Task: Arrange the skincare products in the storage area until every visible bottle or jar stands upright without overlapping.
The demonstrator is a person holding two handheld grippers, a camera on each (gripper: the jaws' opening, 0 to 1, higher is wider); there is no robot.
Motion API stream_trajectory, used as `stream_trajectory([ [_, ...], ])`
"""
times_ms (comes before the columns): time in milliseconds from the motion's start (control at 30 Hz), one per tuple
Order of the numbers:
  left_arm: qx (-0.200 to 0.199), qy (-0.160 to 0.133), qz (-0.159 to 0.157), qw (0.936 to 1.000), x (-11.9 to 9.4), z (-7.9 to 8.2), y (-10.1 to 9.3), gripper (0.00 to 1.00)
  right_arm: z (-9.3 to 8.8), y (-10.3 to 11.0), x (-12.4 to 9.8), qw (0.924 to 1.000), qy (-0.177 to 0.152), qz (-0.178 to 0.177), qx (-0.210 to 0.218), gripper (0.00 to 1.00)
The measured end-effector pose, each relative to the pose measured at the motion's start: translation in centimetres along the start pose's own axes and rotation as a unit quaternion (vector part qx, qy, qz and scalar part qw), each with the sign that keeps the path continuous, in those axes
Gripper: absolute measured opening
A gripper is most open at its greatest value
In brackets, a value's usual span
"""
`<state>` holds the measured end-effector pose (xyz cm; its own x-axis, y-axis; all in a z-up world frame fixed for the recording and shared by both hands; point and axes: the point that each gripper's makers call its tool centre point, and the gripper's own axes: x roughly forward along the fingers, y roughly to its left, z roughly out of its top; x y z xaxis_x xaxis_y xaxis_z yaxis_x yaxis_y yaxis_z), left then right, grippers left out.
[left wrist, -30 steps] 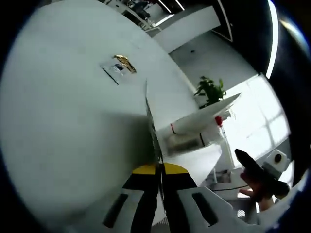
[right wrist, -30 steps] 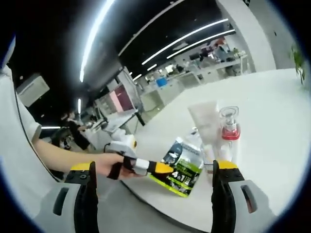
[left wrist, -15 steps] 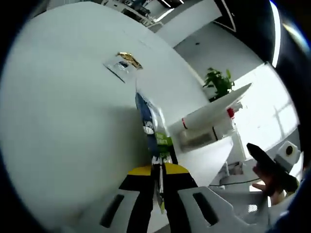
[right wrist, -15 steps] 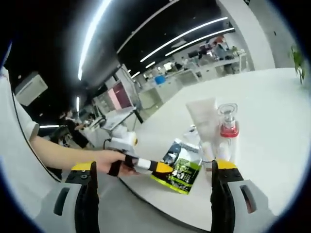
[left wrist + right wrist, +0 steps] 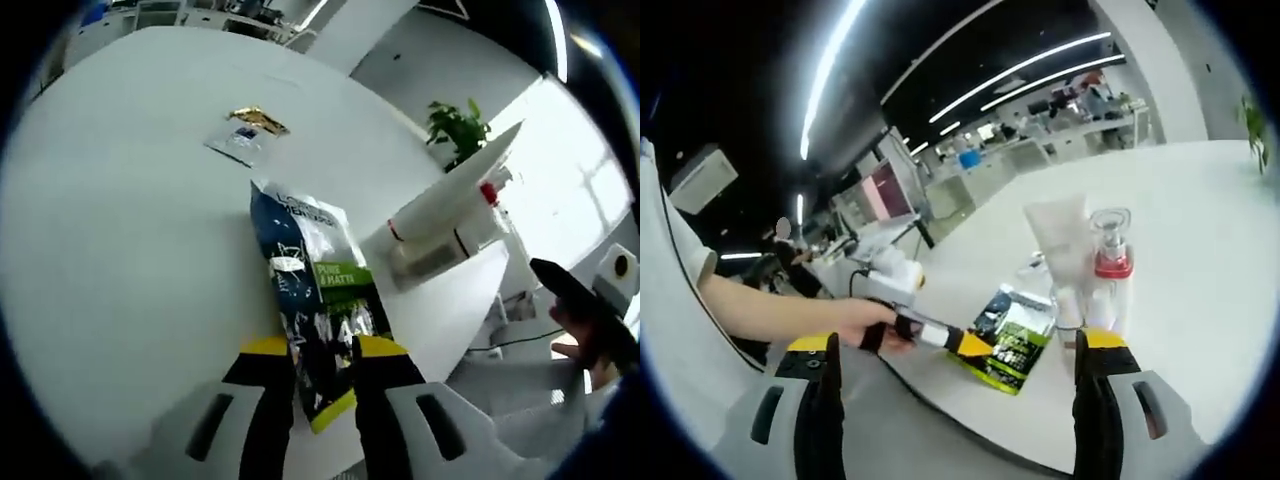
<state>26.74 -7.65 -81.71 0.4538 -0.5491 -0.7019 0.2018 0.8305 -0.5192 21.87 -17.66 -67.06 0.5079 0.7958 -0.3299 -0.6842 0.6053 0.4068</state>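
A dark blue and green pouch [image 5: 318,300] lies flat over the white table's near edge, its lower end pinched between the yellow tips of my left gripper [image 5: 322,352], which is shut on it. The right gripper view shows the same pouch [image 5: 1015,338] with the left gripper [image 5: 940,338] and a hand behind it. Just right of the pouch, a white tube [image 5: 1058,245] stands cap down next to a clear pump bottle with a red collar [image 5: 1111,252]. My right gripper [image 5: 958,342] is open and holds nothing, short of the table. The tube [image 5: 450,195] leans across the left gripper view.
A small foil sachet [image 5: 245,133] lies further out on the round white table [image 5: 120,230]. A potted plant [image 5: 455,125] stands beyond the table. The right gripper [image 5: 580,305] and a hand show off the table's edge. Office desks and a person's arm [image 5: 770,310] are behind.
The pouch in my left gripper has turned from edge-on to face-up and come down flat onto the table. The right gripper has stayed open, almost still.
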Motion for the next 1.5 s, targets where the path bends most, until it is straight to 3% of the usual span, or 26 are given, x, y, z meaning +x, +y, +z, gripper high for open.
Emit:
stream_trajectory([
  [100, 0.021, 0.010, 0.016, 0.9996, -0.2, -0.1, 0.1, 0.23, -0.1, 0.0, 0.0, 1.0000, 0.004, 0.001, 0.002, 0.96],
  [267, 0.015, 0.010, 0.035, 0.9992, -0.4, 0.1, 0.5, 0.29, 0.0, -0.1, 0.0, 1.0000, 0.000, -0.001, 0.008, 0.95],
  [400, 0.059, 0.026, 0.083, 0.9945, -0.8, 0.0, 1.6, 0.31, -0.1, -0.1, -0.1, 1.0000, 0.002, -0.002, 0.008, 0.95],
  [467, 0.116, 0.016, 0.117, 0.9862, -1.2, 0.8, 2.2, 0.34, -0.2, -0.1, 0.0, 0.9999, 0.004, -0.002, 0.009, 0.94],
  [500, 0.155, 0.015, 0.142, 0.9776, -1.5, 1.3, 2.6, 0.36, -0.2, -0.1, 0.0, 0.9999, 0.004, -0.002, 0.010, 0.94],
  [567, 0.249, 0.005, 0.168, 0.9538, -1.6, 2.5, 3.3, 0.43, -0.2, -0.2, -0.1, 0.9999, 0.005, -0.004, 0.010, 0.94],
  [633, 0.313, -0.020, 0.126, 0.9411, -0.5, 3.8, 1.6, 0.43, -0.2, -0.2, -0.1, 0.9999, 0.004, -0.004, 0.012, 0.94],
  [700, 0.354, -0.026, 0.089, 0.9307, 0.0, 3.8, -0.2, 0.40, -0.2, -0.3, -0.1, 0.9999, 0.005, -0.005, 0.013, 0.94],
  [767, 0.343, -0.013, 0.096, 0.9345, 0.6, 3.5, 0.1, 0.41, -0.3, -0.3, -0.1, 0.9999, 0.006, -0.006, 0.013, 0.93],
  [900, 0.359, 0.016, 0.093, 0.9284, 1.5, 3.0, 1.1, 0.44, -0.3, -0.4, -0.1, 0.9998, 0.006, -0.008, 0.016, 0.93],
  [1100, 0.368, 0.032, 0.091, 0.9249, 1.6, 2.4, 1.1, 0.44, -0.3, -0.6, -0.1, 0.9997, 0.005, -0.010, 0.021, 0.93],
  [1167, 0.370, 0.034, 0.091, 0.9238, 2.0, 2.3, 1.4, 0.43, -0.3, -0.6, -0.1, 0.9997, 0.006, -0.011, 0.022, 0.93],
  [1333, 0.353, 0.027, 0.082, 0.9314, 2.4, 2.5, 0.8, 0.44, -0.4, -0.6, -0.1, 0.9996, 0.007, -0.010, 0.024, 0.93],
  [1500, 0.367, 0.032, 0.068, 0.9271, 2.7, 2.7, 0.5, 0.44, -0.6, -0.6, 0.1, 0.9996, 0.011, -0.008, 0.027, 0.93],
])
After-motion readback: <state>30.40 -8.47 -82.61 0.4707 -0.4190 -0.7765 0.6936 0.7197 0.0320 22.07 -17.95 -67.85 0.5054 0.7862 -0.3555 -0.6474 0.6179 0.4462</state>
